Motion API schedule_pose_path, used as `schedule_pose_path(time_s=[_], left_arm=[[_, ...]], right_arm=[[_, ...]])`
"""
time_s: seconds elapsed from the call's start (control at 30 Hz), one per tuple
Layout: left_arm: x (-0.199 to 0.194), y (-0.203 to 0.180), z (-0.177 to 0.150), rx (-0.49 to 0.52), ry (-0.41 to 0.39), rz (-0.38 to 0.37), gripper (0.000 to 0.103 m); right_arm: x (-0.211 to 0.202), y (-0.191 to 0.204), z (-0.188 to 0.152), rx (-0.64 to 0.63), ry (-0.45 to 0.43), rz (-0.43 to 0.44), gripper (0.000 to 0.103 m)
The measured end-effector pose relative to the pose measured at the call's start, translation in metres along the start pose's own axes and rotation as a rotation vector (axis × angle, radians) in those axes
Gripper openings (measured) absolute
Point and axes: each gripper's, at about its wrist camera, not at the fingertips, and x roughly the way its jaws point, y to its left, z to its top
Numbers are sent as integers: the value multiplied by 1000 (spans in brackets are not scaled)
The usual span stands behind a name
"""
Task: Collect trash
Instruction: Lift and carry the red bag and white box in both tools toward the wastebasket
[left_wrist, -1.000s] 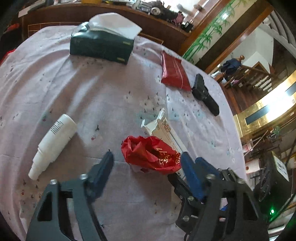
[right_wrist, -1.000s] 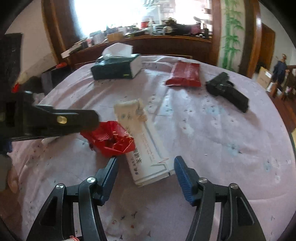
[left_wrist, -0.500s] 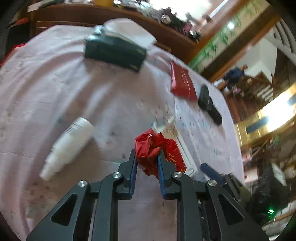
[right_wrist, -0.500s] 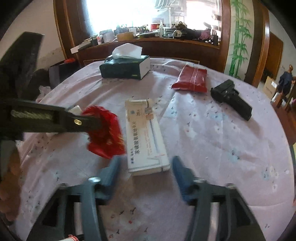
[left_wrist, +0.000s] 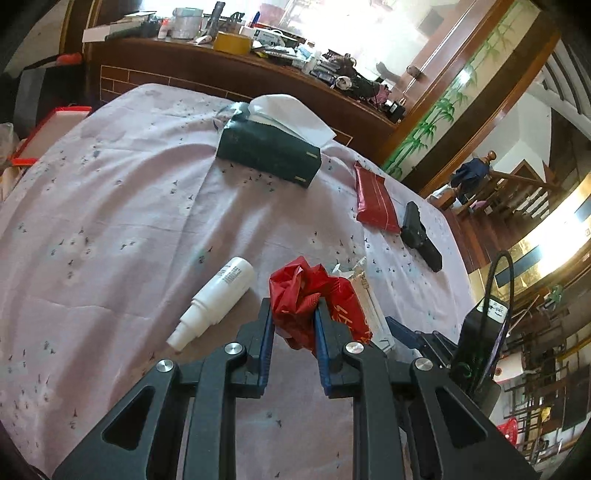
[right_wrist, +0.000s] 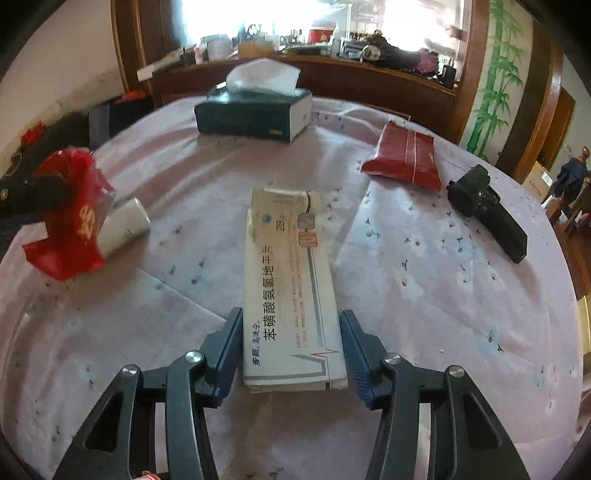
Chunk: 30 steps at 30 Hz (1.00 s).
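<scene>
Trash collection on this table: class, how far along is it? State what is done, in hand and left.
Done: nothing visibly binned; no bin is in view. In hand: the left tongs are shut on the red plastic bag, lifted off the cloth. The right tongs are open around the medicine box. Left: closing on that box; the white bottle still lies there.

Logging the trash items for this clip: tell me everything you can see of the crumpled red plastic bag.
The red plastic bag is thin, glossy film, crumpled into a loose wad, with gold printed characters on one face. The left gripper is shut on its bunched middle, blue pads pressing either side. In the right wrist view it hangs lifted off the tablecloth, a flap drooping below, in front of the white bottle. Whether it touches the bottle cannot be told. Its contents, if any, are hidden.
</scene>
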Motion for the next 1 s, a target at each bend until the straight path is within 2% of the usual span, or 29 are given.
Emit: schedule_pose_path(time_s=[0.1, 0.2, 0.3, 0.43, 0.7, 1.0], left_arm=[[-12, 0, -11, -10, -9, -11, 19], [-29, -9, -27, 12, -38, -8, 19], [-58, -28, -51, 49, -91, -14, 19], [-104, -62, -92, 106, -131, -78, 19], [-166, -131, -159, 230, -170, -174, 19], [-209, -217, -220, 387, -217, -288, 19]], right_arm=[[-11, 3, -8, 22, -8, -11, 55], [-41, 6, -18, 49, -45, 8, 54], [-88, 11, -35, 82, -102, 25, 54], [-160, 14, -70, 131, -181, 29, 55], [-304, 4, -176, 271, -338, -121, 55], [-422, -15, -268, 393, -457, -263, 55]])
